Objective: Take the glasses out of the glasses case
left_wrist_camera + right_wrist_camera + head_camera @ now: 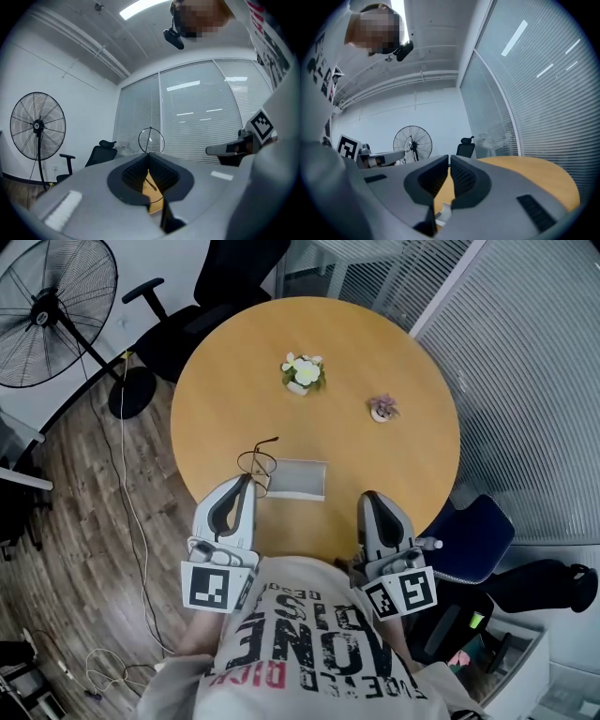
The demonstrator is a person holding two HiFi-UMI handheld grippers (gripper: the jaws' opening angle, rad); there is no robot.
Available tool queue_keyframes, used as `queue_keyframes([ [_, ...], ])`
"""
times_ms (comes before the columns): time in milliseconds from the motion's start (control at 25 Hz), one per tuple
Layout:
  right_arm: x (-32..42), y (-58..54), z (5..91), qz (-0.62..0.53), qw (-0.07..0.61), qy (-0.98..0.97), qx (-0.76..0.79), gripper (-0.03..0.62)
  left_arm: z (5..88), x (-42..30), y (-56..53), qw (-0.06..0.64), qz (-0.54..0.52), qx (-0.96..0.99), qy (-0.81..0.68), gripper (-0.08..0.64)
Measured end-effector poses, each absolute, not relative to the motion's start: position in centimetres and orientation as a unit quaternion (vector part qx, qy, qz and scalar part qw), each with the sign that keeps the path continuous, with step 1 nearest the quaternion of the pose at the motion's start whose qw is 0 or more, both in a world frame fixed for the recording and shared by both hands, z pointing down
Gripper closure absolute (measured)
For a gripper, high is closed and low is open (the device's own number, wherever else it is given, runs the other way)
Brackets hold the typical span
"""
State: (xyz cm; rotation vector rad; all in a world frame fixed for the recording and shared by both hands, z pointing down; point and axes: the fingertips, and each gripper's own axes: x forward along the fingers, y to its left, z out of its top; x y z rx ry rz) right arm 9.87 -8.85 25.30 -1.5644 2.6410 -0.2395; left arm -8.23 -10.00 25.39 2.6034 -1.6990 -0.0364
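Nearest the lens, grey T-shirt with dark and red print (309, 652), cut off by the bottom edge, with both hands out of sight beneath it. Just beyond, left gripper (247, 482), grey jaws pinched tight on thin dark wire-framed glasses (257, 463): in the left gripper view one round rim standing clear above the jaw tips, a temple threaded down the slot between the pads, second lens not made out. Glasses outside the pale grey rectangular glasses case (298, 479), just left of it, touching or not unclear. Case flat on the round light-wood table (375, 352), open or closed hard to tell from above. Right gripper (368, 499) over the table's near edge, jaws closed together on nothing. Pale corner glimpsed below them in the right gripper view, too little showing to name. Farther off, small pot of white flowers (302, 373) and smaller pot with a purple plant (382, 409), well apart. Black pedestal fan (52, 310) cropped at the left edge.
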Motion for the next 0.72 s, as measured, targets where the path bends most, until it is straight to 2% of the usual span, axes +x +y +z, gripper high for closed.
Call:
queue_keyframes([
  [240, 9.34, -9.02, 25.42, -0.072, 0.024, 0.86, -0.504, 0.568, 25.08, -8.54, -10.19, -0.005, -0.02, 0.838, -0.546, 0.541],
  [720, 9.52, -9.3, 25.9, -0.072, 0.014, 0.859, -0.506, 0.569, 25.65, -8.11, -10.41, 0.009, -0.016, 0.844, -0.537, 0.541],
])
